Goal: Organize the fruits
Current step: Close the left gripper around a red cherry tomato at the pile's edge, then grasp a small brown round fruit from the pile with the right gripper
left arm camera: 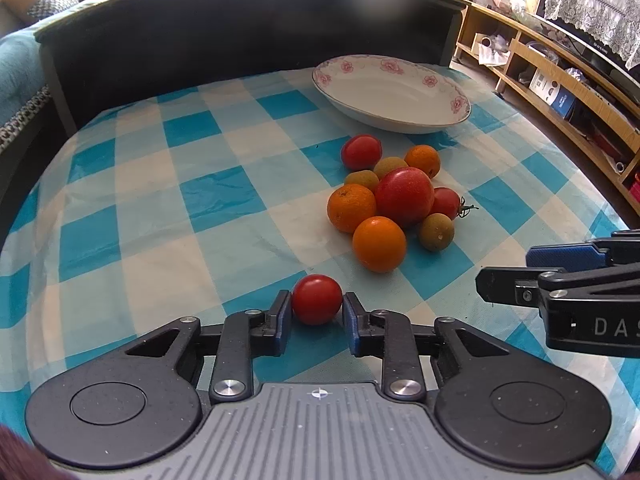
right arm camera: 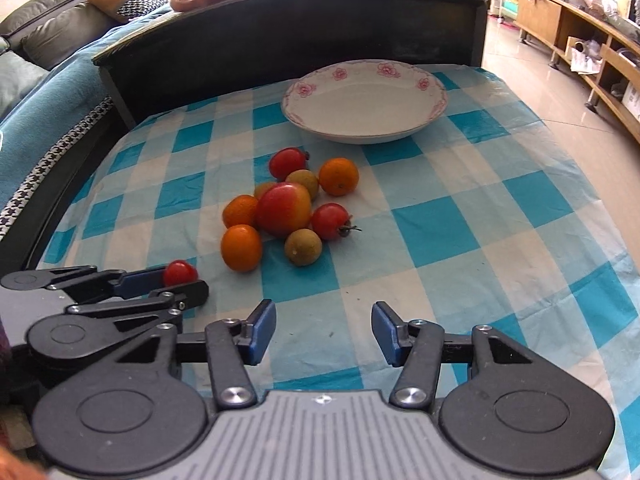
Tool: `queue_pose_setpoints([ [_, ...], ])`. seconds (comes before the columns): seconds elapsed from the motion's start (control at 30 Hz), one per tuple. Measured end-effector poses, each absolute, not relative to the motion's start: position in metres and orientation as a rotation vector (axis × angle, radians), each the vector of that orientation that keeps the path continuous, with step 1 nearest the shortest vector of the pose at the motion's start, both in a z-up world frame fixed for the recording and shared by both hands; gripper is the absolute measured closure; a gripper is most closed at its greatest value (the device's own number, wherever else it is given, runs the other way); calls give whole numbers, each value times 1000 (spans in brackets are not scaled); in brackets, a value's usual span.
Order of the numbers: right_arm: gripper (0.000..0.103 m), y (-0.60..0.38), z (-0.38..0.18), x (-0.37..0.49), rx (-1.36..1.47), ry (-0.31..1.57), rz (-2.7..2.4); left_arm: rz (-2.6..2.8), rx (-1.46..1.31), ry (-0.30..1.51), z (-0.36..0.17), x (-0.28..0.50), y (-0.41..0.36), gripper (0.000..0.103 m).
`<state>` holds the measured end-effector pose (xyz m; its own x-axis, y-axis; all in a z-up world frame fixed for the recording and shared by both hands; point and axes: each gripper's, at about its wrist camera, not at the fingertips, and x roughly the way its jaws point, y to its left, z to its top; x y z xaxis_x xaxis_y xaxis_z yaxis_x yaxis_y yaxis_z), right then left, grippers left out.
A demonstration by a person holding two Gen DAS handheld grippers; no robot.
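My left gripper (left arm camera: pixel 316 304) is shut on a small red tomato (left arm camera: pixel 316 299) low over the checked cloth; the tomato also shows in the right wrist view (right arm camera: pixel 179 273). A pile of fruit lies mid-table: a big red-yellow fruit (left arm camera: pixel 404 196), oranges (left arm camera: pixel 379 244), small tomatoes (left arm camera: pixel 361 152) and brown-green fruits (left arm camera: pixel 436 232). The same pile shows in the right wrist view (right arm camera: pixel 284 208). A white flowered dish (left arm camera: pixel 392 92) stands empty behind it, and shows in the right wrist view (right arm camera: pixel 364 100). My right gripper (right arm camera: pixel 324 330) is open and empty, near the table's front.
The blue-and-white checked cloth (right arm camera: pixel 460 220) covers the table. A dark headboard-like panel (left arm camera: pixel 240 28) stands behind the table. Wooden shelves (left arm camera: pixel 560 92) run along the right, and a sofa with blue cover (right arm camera: pixel 60 60) is on the left.
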<state>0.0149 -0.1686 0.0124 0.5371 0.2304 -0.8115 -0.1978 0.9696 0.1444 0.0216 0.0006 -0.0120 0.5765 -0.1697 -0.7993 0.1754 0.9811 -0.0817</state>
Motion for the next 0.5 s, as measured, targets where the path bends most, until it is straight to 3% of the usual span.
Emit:
queue_pose_setpoints([
  [0.5, 59, -151, 11, 38, -87, 954, 434, -251, -5, 940, -13, 23, -3, 69],
])
